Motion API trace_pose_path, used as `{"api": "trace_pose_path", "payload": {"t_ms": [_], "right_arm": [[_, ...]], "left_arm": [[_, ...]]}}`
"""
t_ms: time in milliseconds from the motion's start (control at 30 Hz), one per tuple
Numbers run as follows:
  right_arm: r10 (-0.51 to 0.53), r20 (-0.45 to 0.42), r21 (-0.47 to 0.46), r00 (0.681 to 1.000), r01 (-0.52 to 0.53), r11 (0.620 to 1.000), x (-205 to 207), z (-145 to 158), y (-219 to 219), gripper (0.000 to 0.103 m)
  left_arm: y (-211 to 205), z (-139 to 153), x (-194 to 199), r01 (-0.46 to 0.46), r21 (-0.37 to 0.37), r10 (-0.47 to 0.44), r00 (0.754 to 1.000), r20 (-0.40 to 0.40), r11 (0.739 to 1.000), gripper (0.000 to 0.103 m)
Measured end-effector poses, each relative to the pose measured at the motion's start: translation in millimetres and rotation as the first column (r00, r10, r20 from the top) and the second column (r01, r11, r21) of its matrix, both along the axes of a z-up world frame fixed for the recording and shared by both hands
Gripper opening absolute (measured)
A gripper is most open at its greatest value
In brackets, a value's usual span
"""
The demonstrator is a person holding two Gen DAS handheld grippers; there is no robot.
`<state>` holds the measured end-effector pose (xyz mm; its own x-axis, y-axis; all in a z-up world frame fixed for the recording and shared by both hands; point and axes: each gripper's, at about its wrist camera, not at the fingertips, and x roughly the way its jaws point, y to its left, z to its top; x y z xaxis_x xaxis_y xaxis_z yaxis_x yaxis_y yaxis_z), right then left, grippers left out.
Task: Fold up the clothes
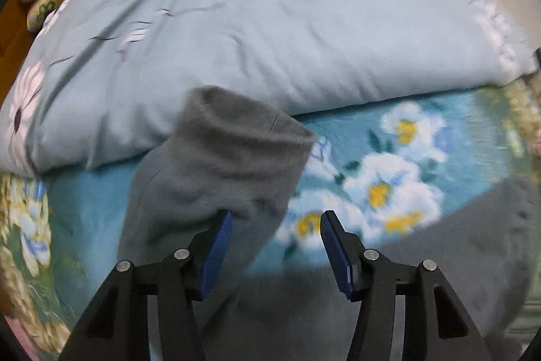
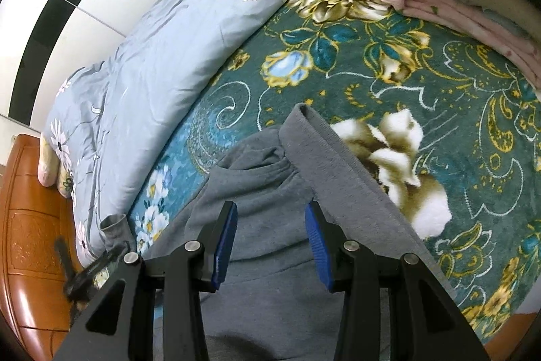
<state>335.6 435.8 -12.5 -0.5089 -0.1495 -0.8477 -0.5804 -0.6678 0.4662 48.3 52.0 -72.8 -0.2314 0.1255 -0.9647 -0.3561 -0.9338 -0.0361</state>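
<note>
Presently, a grey sweatshirt (image 2: 270,225) lies spread on a bed covered by a green flowered blanket (image 2: 439,124).

Left gripper (image 1: 276,220) — released. Its blue pads stand apart with nothing pressed between them. One grey sleeve (image 1: 216,164) runs up from under the left-hand pad, which meets the cloth at its tip; the other pad hangs over bare blanket, clear of the garment. The ribbed cuff of that sleeve lies ahead of the gripper, against the edge of a pale blue quilt (image 1: 270,22) that is heaped across the far side. More grey cloth lies below the pads and off to the right of them. This view is blurred, so finer contact cannot be judged.

Right gripper (image 2: 271,208) — jaws partly apart above the body of the sweatshirt. Cloth shows between and beneath the pads, yet no fold is seen pinched by them; whether they touch the fabric cannot be told. A thick ribbed band of the garment runs diagonally just to the right of the gripper, its end pointing away from it. Ahead and left lies the quilt, printed with white daisies. Far right — a folded pink cloth (image 2: 456,19) on the blanket. To the far left, a brown wooden bed frame (image 2: 30,225).
</note>
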Motion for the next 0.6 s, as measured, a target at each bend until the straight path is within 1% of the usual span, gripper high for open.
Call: {"api": "trace_pose_path", "payload": {"t_ms": [67, 100, 133, 167, 200, 233, 267, 300, 333, 400, 433, 500, 567, 600], "right_arm": [[0.003, 0.008, 0.003, 1.0, -0.003, 1.0, -0.1, -0.5, -1.8, 0.043], [0.004, 0.013, 0.006, 1.0, -0.004, 1.0, 0.1, -0.2, -1.4, 0.043], [0.005, 0.018, 0.009, 1.0, -0.005, 1.0, 0.4, 0.2, -1.0, 0.043], [0.006, 0.022, 0.012, 1.0, -0.006, 1.0, 0.6, 0.5, -0.6, 0.043], [0.007, 0.025, 0.013, 1.0, -0.007, 1.0, 0.2, 1.0, 0.1, 0.043], [0.008, 0.029, 0.016, 1.0, -0.009, 1.0, -0.4, 1.5, 0.4, 0.043], [0.011, 0.033, 0.02, 0.999, -0.011, 1.0, -1.6, 1.9, 0.2, 0.043], [0.013, 0.034, 0.021, 0.999, -0.014, 1.0, -3.0, 2.3, -0.9, 0.043], [0.016, 0.036, 0.023, 0.999, -0.017, 1.0, -4.5, 2.7, -1.9, 0.043], [0.022, 0.035, 0.024, 0.999, -0.023, 0.999, -7.4, 4.1, -5.0, 0.043], [0.026, 0.032, 0.024, 0.999, -0.027, 0.999, -8.8, 5.1, -7.0, 0.043], [0.036, 0.027, 0.03, 0.999, -0.037, 0.999, -11.3, 8.0, -11.1, 0.043], [0.046, 0.025, 0.039, 0.999, -0.047, 0.998, -12.8, 10.9, -14.3, 0.043], [0.047, 0.026, 0.043, 0.999, -0.048, 0.998, -12.9, 11.9, -15.1, 0.043]], "left_arm": [[12.5, -12.7, -12.0, -0.014, -0.039, 0.014, 1.0, 0.004, 0.999, 0.058], [13.2, -18.1, -18.4, -0.041, -0.054, 0.042, 0.999, 0.009, 0.998, 0.058], [10.1, -21.4, -22.9, -0.07, -0.046, 0.071, 0.997, 0.016, 0.996, 0.058], [6.6, -24.4, -27.3, -0.099, -0.037, 0.1, 0.995, 0.024, 0.994, 0.056], [1.6, -24.4, -29.9, -0.128, -0.034, 0.129, 0.991, 0.02, 0.991, 0.042], [-3.6, -24.0, -32.2, -0.157, -0.032, 0.158, 0.987, 0.015, 0.987, 0.033], [-7.5, -23.1, -33.1, -0.166, -0.043, 0.166, 0.986, 0.008, 0.985, 0.019], [-13.3, -19.5, -32.5, -0.164, -0.018, 0.164, 0.986, 0.004, 0.986, 0.015], [-19.1, -14.6, -31.0, -0.165, 0.012, 0.165, 0.986, 0.004, 0.986, 0.015], [-42.8, 6.8, -24.2, -0.179, 0.123, 0.181, 0.983, -0.003, 0.976, 0.014], [-57.1, 18.4, -20.3, -0.193, 0.183, 0.197, 0.98, -0.002, 0.964, 0.014], [-105.5, 47.1, -6.7, -0.241, 0.323, 0.258, 0.966, -0.011, 0.915, 0.014], [-162.8, 75.3, 10.1, -0.289, 0.447, 0.333, 0.943, -0.023, 0.847, 0.014], [-196.4, 85.7, 22.8, -0.315, 0.51, 0.379, 0.925, -0.025, 0.801, 0.014]]}}
